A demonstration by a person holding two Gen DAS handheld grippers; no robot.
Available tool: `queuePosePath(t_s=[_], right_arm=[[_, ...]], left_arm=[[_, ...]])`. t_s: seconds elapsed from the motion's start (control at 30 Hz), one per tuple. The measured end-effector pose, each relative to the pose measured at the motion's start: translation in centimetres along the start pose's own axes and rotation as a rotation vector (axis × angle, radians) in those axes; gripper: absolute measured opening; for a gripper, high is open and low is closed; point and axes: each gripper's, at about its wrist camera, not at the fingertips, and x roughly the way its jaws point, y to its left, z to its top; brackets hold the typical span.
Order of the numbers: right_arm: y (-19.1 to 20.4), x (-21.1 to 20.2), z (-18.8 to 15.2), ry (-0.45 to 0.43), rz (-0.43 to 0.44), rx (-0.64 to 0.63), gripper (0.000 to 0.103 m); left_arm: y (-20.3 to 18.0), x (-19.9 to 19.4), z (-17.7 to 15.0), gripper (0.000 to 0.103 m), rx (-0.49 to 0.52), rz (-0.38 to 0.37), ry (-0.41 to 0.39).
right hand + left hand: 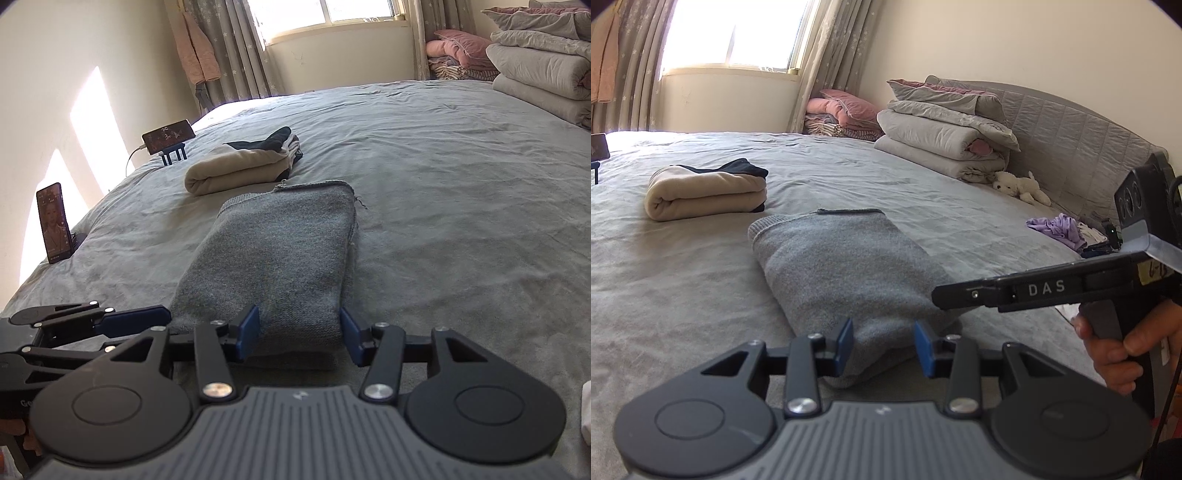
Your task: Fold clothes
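Open bed sheet [461, 221] right of grey sweater [280, 251] — beige bundle [240, 168] blocks far-left side.

A: Daylight is pouring through the window [735, 33], and grey star-patterned curtains [827, 62] are hanging at both its sides.

B: Cream walls [997, 44] are closing the room in, and bright patches of sun [96, 125] are falling across the wall by the bed's edge.

A: The bed [683, 295] is filling most of the room, its grey sheet lying slightly creased.

B: A quilted grey headboard [1071, 133] is running along one side, with folded quilts [942, 129] stacked against it.

A: Pink bedding [842, 114] is sitting piled in the corner under the curtain.
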Motion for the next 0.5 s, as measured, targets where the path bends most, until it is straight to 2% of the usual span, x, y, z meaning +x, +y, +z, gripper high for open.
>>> queuePosePath(t_s=[0.33, 0.4, 0.5], right_arm=[[-0.4, -0.5, -0.9, 0.056, 0.018, 0.077, 0.06], [-0.6, -0.4, -1.0, 0.067, 0.029, 0.108, 0.07], [-0.7, -0.4, -1.2, 0.081, 0.059, 0.168, 0.074]], left_arm=[[1.1, -0.3, -1.4, 0.043, -0.042, 0.01, 0.081], [1.6, -0.3, -1.7, 0.045, -0.067, 0.01, 0.085], [2.3, -0.5, -1.7, 0.049, -0.113, 0.009, 0.081]])
